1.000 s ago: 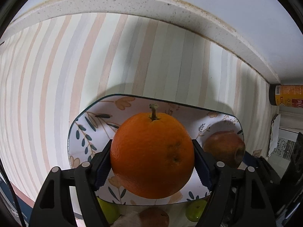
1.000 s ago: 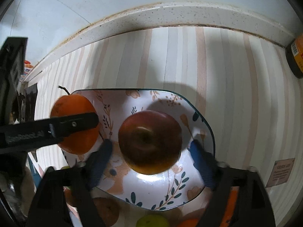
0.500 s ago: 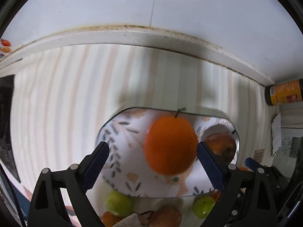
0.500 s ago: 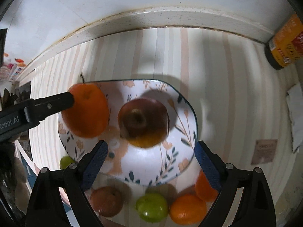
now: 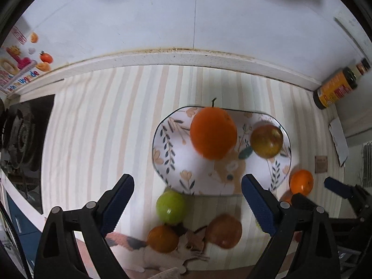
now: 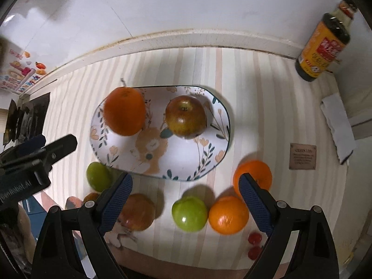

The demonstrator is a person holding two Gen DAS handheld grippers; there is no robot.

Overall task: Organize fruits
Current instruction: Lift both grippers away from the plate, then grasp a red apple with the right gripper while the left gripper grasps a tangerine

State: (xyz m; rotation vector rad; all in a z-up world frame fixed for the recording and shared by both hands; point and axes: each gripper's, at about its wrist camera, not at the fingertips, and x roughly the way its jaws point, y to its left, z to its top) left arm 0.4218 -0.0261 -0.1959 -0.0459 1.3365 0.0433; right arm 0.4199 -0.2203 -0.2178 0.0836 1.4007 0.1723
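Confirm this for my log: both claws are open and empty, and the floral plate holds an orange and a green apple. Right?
Not quite. In the right wrist view, the plate holds the orange and a red-brown apple; the green apples lie off it. Both claws, left and right, are open and empty.

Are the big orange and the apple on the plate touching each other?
Apart. The right wrist view shows bare plate pattern between the orange and the apple.

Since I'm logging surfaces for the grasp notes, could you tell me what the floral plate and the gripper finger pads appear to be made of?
The floral plate looks like glazed ceramic, possibly melamine: a smooth, slightly glossy white surface with printed leaves and a thin dark rim. The finger pads on the right gripper look like blue rubber or soft plastic, matte with a fine knurled grid texture, mounted on black, seemingly hard plastic arms.
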